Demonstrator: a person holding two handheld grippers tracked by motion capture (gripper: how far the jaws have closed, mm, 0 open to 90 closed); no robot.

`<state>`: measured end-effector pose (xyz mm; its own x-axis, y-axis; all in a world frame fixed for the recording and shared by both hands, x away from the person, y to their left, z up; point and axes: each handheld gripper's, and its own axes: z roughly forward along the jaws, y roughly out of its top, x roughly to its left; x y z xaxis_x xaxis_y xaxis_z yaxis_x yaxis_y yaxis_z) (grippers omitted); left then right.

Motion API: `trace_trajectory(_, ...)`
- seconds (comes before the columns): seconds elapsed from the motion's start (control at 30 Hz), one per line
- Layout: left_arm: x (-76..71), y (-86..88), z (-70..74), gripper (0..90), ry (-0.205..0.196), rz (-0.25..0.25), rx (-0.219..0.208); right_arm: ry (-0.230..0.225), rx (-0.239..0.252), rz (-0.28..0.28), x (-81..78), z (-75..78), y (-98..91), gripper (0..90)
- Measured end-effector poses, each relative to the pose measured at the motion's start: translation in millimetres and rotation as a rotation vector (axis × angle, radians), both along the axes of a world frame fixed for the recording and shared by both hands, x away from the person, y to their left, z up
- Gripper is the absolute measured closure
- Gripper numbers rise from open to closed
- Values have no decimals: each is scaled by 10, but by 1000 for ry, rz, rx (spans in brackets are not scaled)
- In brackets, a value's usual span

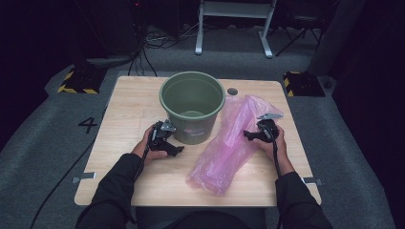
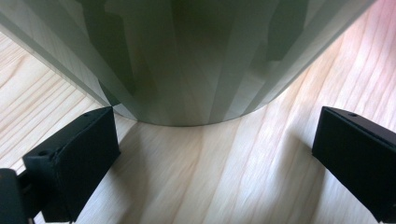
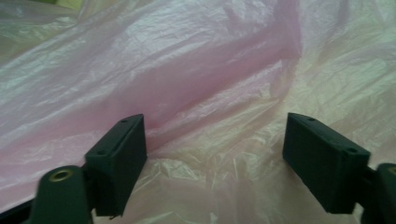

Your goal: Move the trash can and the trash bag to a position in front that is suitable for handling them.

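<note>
The green bucket (image 2: 187,56) is blurred and cut off by the top edge in the left gripper view.

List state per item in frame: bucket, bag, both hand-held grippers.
Green bucket: upright on the table, looks empty.
Pink plastic bag: lying crumpled on the table right of the bucket, not in it.
Left hand-held gripper: open, jaws facing the bucket's base, nothing between them.
Right hand-held gripper: open, jaws wide over the bag, not pinching it.
Table: bare light wood at left.
</note>
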<state>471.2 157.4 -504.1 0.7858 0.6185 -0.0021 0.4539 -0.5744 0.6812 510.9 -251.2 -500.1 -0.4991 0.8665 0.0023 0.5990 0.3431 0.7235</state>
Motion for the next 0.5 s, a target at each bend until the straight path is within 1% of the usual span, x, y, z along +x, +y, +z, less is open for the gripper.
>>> trace_trajectory(0.03,-4,-27,2,4,0,-5,3,-5,-5,11,-5,4,1,277)
trace_trajectory(0.07,-15,-66,-4,4,-5,-6,-3,-10,-4,33,-24,14,8,394)
trace_trajectory(0.1,-15,-66,-4,4,-5,-6,-3,-10,-4,33,-24,14,8,394)
trace_trajectory(0.13,-38,-83,0,5,2,-4,0,-8,-3,63,-40,30,16,487)
trace_trajectory(0.17,-48,-78,5,6,6,-1,3,-6,-2,65,-45,35,26,531)
trace_trajectory(0.2,-84,-77,3,7,13,13,-3,-7,-2,71,-49,38,31,597)
trace_trajectory(0.23,-84,-77,3,7,13,13,-3,-12,3,79,-54,36,43,636)
trace_trajectory(0.27,-137,-56,-3,6,6,24,-9,-10,3,82,-58,38,51,667)
trace_trajectory(0.3,-137,-56,-3,6,6,24,-9,-10,3,82,-58,38,51,667)
trace_trajectory(0.37,-216,12,-3,6,11,23,-11,-18,6,107,-66,32,52,737)
trace_trajectory(0.43,-295,92,-7,6,8,41,-15,-19,15,116,-72,29,33,798)
trace_trajectory(0.47,-366,184,-3,6,9,51,-10,-21,15,117,-74,27,28,834)
trace_trajectory(0.5,-366,184,-3,6,9,51,-10,-21,15,117,-74,27,28,834)
